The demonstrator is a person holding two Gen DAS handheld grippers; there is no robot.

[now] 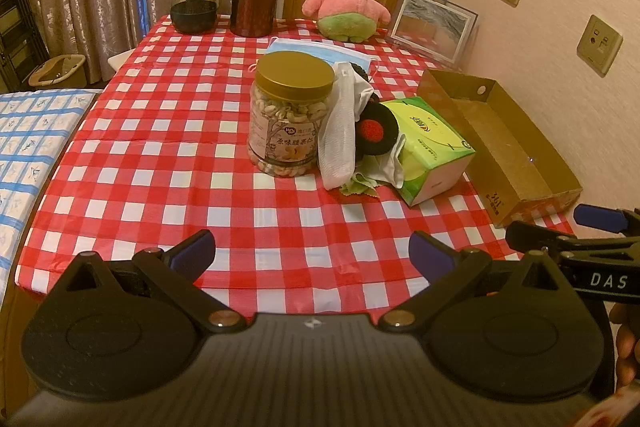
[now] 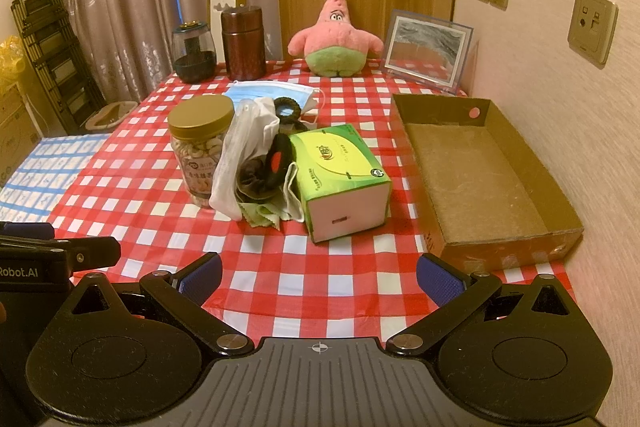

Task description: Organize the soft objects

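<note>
1. Left gripper [image 1: 312, 251]: jaws spread wide, blue pads empty, hovering over the near edge of the red-and-white checked tablecloth [image 1: 160, 147], touching nothing.
2. Right gripper [image 2: 319, 277]: also wide open, nothing between the pads, over the near table edge. Its fingers poke into the left wrist view at far right, just beside the left gripper.
3. Soft pile [image 2: 260, 163] at table centre: white mesh cloth, white fabric, black-and-red round knit piece, green cloth underneath. All bunched together, wedged between the nut jar and the tissue box, touching both.
4. Nut jar [image 1: 290, 119]: clear plastic, gold lid, upright, on the left of the pile.
5. Tissue box [image 2: 340, 179]: green and yellow, lying at an angle on the right of the pile.
6. Blue face mask [image 2: 276, 93]: flat on the cloth just behind the pile, with a black ring-shaped item at its near edge.
7. Cardboard tray [image 2: 480, 183]: open, nothing in it, along the right wall, near the tissue box but apart from it.
8. Pink star plush [image 2: 336, 35]: upright at the far table edge, well apart from the pile.
9. Far edge too: framed picture [image 2: 428, 51] leaning at the wall, brown canister [image 2: 243, 43], dark glass jar [image 2: 194, 53].
</note>
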